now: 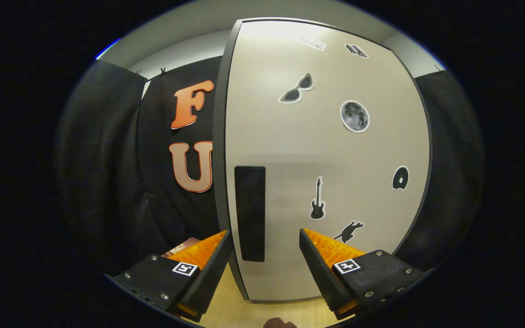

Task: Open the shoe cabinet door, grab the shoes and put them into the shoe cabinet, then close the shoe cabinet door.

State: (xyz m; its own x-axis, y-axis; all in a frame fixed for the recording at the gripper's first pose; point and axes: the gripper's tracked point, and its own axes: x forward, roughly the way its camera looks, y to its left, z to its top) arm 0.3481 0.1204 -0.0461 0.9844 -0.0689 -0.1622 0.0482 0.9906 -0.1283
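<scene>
jaws (265, 255) spread wide before closed cabinet door (326, 150), dark handle (249, 213) between.

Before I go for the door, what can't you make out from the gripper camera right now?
- Cabinet interior: hidden behind the cabinet door.
- Brown object beyond the left finger: mostly covered by that finger; unidentifiable.
- Dark shape on the floor: cut off by the view's edge.
- Whether the open gripper touches the black handle: unclear.
</scene>
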